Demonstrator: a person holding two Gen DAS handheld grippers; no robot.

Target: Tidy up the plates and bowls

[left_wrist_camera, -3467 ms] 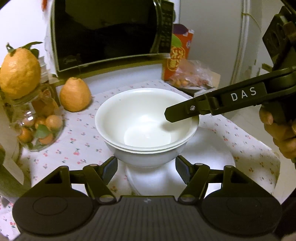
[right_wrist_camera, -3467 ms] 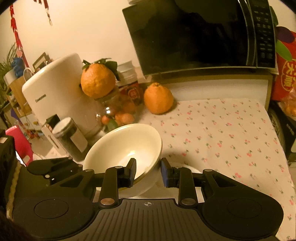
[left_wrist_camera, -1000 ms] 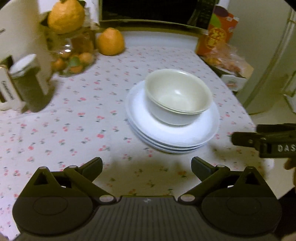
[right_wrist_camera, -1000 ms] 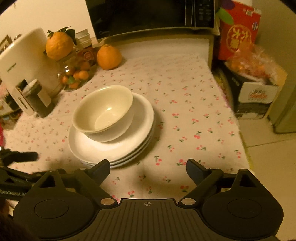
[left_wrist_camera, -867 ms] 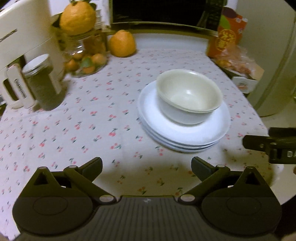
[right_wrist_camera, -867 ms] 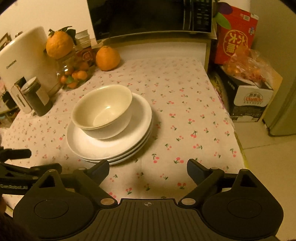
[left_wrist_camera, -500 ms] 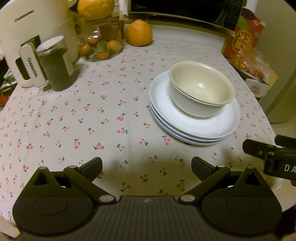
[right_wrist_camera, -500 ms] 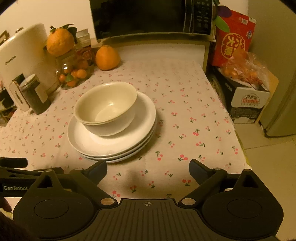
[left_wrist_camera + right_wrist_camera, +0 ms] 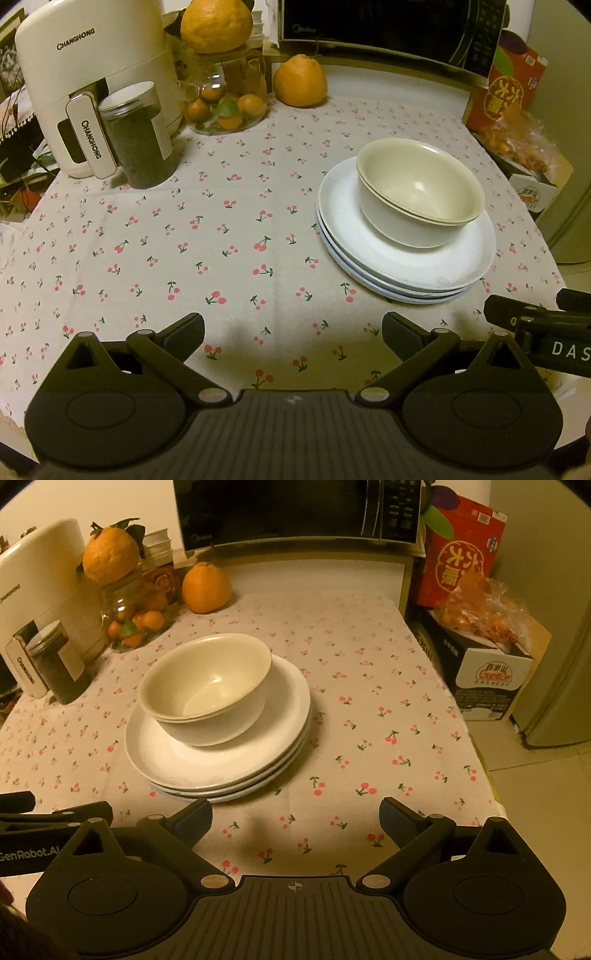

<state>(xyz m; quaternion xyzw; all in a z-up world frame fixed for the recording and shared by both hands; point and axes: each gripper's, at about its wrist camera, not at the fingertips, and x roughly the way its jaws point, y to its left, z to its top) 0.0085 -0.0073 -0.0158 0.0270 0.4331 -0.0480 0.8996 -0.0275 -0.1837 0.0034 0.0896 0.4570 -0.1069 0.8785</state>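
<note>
Two nested bowls (image 9: 207, 686) sit on plate stack (image 9: 221, 771). Glass jar (image 9: 225, 96) w/ small oranges. Left gripper (image 9: 291, 332) & right gripper (image 9: 295, 816) both wide, empty, short of stack.

- A home kitchen corner, dimly lit.
- Black microwave oven (image 9: 295, 511) behind the cherry-print clothed table (image 9: 369, 709).
- White Changhong air fryer (image 9: 92, 85), glass jar of small oranges (image 9: 225, 99).
</note>
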